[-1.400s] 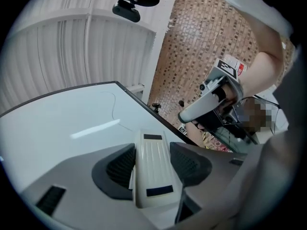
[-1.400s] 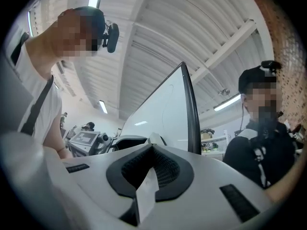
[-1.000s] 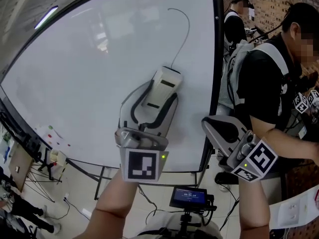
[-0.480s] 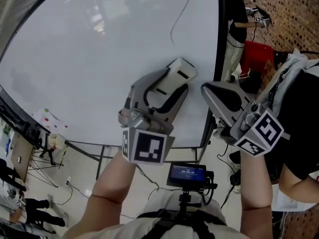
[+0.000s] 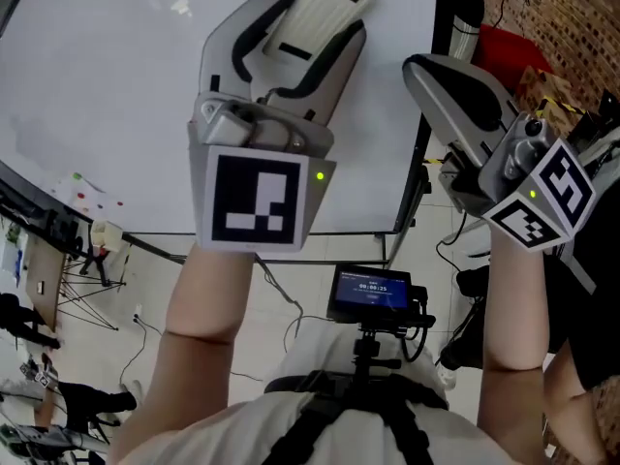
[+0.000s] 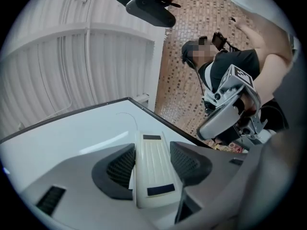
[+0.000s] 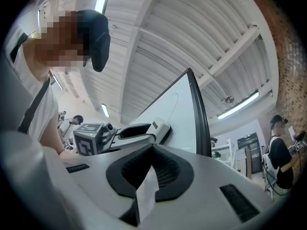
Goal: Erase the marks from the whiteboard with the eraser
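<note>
**Eraser clamped in the left gripper, up against the whiteboard's right side**

Nearest the head camera, a small screen (image 5: 370, 294) sits on a stand at the person's chest, with a bare forearm rising on each side of it. Each forearm ends at a gripper's marker cube, the left cube (image 5: 254, 201) large and square-on, the right cube (image 5: 542, 197) tilted.

Beyond its cube, the left gripper (image 5: 327, 6) reaches up and to the right. Its fingers (image 6: 120, 169) are closed on the long sides of a white eraser (image 5: 312, 15), which lies lengthwise between the ribbed dark pads and juts out past their tips. Dark patches mark both ends of the eraser's upper face.

The right gripper (image 5: 426, 71) is just beside it on the right, level with the board's black edge. Its fingers (image 7: 170, 174) are together at the tips and grip nothing. A pale strip shows in the gap at their base, and what it is cannot be told.

Behind both grippers stands the whiteboard (image 5: 116, 95), black-framed and mostly clean. In the left gripper view, a thin curved line (image 6: 129, 114) runs on the board just beyond the eraser's far end. Whether the eraser touches the board cannot be told from any view.

Farther off, a brick wall (image 6: 187, 51) rises past the board's right edge, and another person (image 6: 230, 66) in dark clothing stands in front of it. In the right gripper view, a ribbed ceiling with strip lights (image 7: 239, 107) spans overhead.
</note>
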`<state>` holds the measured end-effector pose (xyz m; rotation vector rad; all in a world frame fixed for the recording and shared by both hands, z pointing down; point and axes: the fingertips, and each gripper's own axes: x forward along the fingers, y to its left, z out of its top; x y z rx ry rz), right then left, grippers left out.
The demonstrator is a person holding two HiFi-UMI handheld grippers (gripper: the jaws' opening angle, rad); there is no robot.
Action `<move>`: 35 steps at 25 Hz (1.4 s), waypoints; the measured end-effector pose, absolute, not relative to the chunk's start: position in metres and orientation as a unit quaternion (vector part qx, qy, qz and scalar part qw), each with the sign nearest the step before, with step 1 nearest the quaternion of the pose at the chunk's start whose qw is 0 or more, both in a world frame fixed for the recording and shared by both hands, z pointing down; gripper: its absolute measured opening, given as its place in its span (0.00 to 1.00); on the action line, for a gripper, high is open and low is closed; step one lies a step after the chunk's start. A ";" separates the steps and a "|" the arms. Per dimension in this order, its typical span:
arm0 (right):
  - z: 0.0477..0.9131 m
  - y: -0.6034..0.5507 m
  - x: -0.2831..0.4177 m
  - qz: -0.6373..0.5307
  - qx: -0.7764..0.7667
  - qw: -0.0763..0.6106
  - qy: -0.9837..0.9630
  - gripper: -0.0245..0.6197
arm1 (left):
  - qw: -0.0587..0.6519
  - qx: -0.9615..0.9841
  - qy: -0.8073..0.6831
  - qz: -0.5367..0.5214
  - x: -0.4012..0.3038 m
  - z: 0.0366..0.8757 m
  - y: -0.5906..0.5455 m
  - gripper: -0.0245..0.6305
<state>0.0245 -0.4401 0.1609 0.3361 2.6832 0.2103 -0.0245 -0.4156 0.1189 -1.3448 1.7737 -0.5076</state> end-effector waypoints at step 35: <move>0.136 -0.440 0.034 0.097 0.111 0.222 0.964 0.05 | 0.432 -0.525 0.697 -0.230 -0.017 0.111 -0.411 0.42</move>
